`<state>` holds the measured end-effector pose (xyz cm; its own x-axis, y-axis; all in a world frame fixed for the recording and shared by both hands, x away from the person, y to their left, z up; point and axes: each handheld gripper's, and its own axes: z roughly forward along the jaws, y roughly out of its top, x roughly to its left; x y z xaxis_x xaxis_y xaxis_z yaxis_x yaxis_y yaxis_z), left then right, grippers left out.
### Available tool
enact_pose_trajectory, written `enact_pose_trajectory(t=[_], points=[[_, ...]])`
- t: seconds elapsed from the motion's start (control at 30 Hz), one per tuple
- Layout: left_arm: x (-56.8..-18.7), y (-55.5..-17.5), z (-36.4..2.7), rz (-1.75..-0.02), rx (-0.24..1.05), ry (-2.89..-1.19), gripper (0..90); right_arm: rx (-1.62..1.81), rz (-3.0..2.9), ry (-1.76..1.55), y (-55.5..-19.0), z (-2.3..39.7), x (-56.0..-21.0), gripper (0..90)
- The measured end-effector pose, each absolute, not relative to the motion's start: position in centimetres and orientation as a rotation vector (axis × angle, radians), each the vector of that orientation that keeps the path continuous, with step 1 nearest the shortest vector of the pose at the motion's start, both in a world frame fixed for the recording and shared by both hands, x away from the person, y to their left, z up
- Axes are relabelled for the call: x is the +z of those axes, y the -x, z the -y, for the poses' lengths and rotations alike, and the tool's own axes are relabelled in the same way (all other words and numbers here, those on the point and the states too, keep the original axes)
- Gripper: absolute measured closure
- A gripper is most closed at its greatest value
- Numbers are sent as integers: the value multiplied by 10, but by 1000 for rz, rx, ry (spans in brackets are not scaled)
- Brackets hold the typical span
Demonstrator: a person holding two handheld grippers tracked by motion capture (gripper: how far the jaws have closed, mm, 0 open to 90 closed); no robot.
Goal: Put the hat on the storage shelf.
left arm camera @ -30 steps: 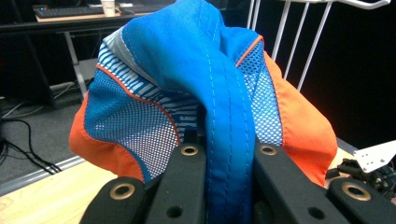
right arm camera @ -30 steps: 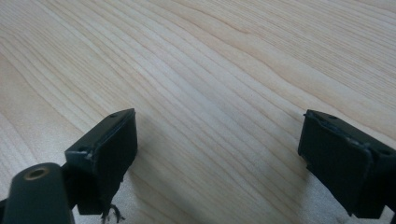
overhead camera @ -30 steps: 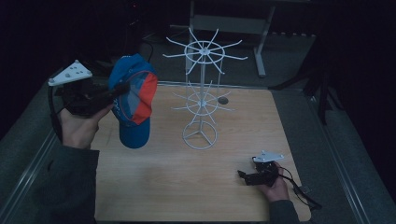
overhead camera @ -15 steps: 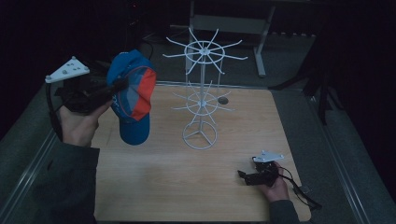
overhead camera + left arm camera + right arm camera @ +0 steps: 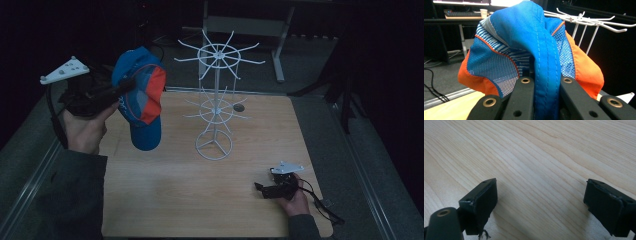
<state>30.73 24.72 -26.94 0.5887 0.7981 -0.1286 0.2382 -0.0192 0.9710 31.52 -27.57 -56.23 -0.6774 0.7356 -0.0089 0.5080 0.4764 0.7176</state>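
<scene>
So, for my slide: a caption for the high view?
Left gripper holds a blue-and-orange cap beside the white wire rack.

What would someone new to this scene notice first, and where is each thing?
The blue and orange cap stands out, held up at the table's left by the left gripper, whose fingers pinch a fold of its fabric. Next comes the white wire rack, upright mid-table, its hooks bare. At the near right corner, the right gripper rests open on the wood.
</scene>
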Motion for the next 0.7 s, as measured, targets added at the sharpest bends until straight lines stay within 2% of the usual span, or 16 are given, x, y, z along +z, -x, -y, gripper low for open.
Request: enact_pose_trajectory(t=[0.7], points=[[-254, -308, -237, -904, 558, -1545, 883, 1015, -2412, -1052, -315, 276, -562, 116]])
